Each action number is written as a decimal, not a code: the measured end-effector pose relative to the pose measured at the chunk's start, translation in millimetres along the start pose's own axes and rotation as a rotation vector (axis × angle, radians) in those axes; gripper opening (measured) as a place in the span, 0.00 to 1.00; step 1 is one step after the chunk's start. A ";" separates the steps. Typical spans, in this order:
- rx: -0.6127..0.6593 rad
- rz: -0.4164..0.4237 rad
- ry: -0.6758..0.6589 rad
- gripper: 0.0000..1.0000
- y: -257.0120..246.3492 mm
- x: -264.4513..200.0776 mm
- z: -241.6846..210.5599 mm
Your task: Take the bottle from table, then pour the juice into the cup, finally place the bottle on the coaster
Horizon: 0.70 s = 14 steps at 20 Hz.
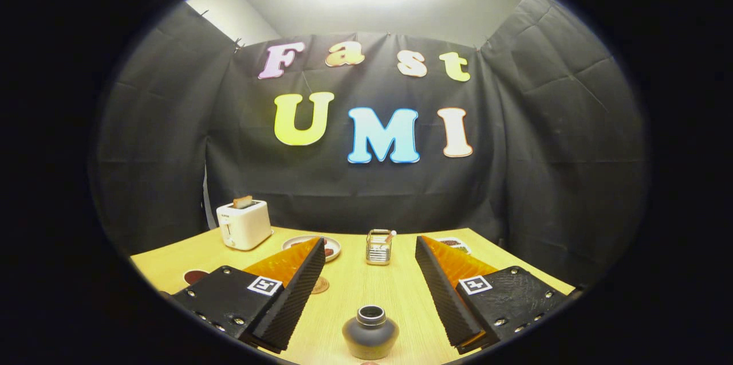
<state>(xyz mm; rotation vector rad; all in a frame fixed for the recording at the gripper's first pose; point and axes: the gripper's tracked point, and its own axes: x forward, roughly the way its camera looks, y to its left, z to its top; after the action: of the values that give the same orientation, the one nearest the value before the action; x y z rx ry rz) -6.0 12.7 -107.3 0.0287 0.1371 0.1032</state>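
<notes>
Gripper (369,290): fingers spread wide, flanking bottle (370,332) at bottom centre, uncapped, upright, ungrasped; likely lined up for taking

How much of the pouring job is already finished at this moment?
Nothing looks done yet. The gripper has its jaws open, and the small dark round bottle stands untouched on the light wooden table between them. Grasping is in hand. Pouring and placing it on the round brown coaster remain.

We see a staged booth dressed as a breakfast corner: black cloth walls (538,141) behind a wooden table (355,290), with a toaster (244,223) and plate (332,246) beyond the wide-apart fingers.
</notes>
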 end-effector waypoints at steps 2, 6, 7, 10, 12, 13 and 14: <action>-0.003 0.003 0.029 0.97 -2.5 1.8 -15.4; -0.003 0.018 0.094 0.97 -2.9 5.3 -45.0; -0.006 0.024 0.105 0.97 -3.0 5.5 -52.2; -0.011 0.037 0.141 0.97 -2.4 6.5 -71.8; -0.007 0.048 0.170 0.97 -0.7 5.8 -86.8; -0.009 0.051 0.184 0.97 -0.4 5.3 -94.3; -0.013 0.053 0.196 0.97 -0.9 4.9 -100.5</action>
<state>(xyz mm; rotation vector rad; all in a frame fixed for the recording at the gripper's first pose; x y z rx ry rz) -15.0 14.5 -207.6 0.0088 0.3313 0.1596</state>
